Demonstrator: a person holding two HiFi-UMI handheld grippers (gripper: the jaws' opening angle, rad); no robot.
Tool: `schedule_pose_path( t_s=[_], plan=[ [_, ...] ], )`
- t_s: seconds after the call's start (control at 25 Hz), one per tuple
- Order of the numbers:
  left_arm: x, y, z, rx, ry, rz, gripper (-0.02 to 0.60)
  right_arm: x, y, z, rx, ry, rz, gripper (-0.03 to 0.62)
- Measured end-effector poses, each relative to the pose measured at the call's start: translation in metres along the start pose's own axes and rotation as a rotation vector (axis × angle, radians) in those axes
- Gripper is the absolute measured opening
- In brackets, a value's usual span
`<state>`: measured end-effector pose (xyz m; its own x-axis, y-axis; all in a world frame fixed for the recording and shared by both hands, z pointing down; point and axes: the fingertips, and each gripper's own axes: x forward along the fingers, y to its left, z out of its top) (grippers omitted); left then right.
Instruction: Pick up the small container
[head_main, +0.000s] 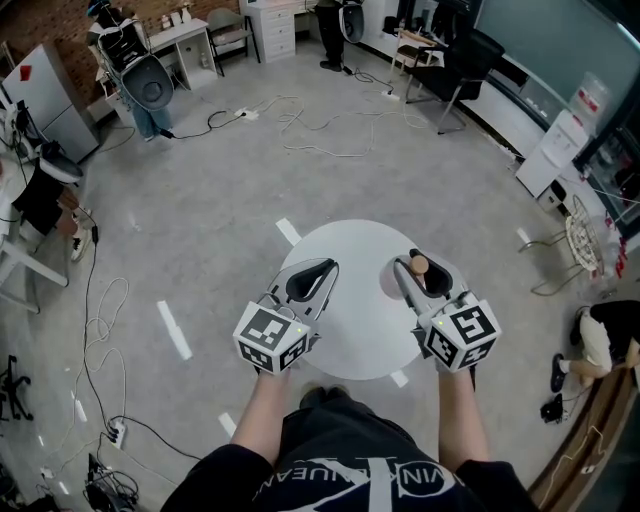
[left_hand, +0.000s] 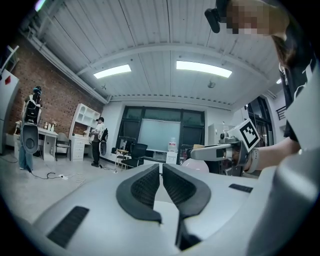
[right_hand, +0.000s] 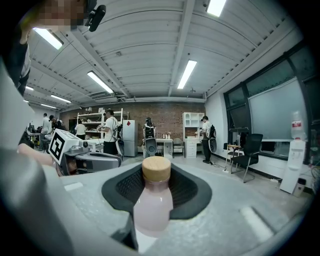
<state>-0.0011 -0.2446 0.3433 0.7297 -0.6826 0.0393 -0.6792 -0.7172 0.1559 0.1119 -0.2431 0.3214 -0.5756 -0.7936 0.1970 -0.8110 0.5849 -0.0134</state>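
Two tools are held out over a round white counter (head_main: 350, 335), one in each of the person's hands, each carrying its cube with square markers nearest the body. Between the black pads of the right tool (head_main: 422, 270) stands a small pale pink container (right_hand: 152, 202) with a tan, wood-coloured cap. The jaws are set partly apart and pressed against its sides, so the tool has hold of it. The container sits upright above the right-hand part of the counter, cap uppermost; whether its base touches the counter I cannot tell. The left tool (left_hand: 161, 170) hangs beside it over the counter's left part, well clear of the container, its jaws drawn together to a thin slit with nothing in them. Around the counter lies a grey floor (head_main: 200, 200) strewn with white cables (head_main: 320, 125), and a black office chair (head_main: 450, 70) stands further off
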Motion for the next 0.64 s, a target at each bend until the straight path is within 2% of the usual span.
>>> schedule_pose_path(
  t_s=[0.64],
  plan=[
    [0.015,0.012,-0.009,-0.017,0.023,-0.029,0.025,0.015,-0.006,-0.007,0.002,0.023,-0.009,0.132]
  ],
)
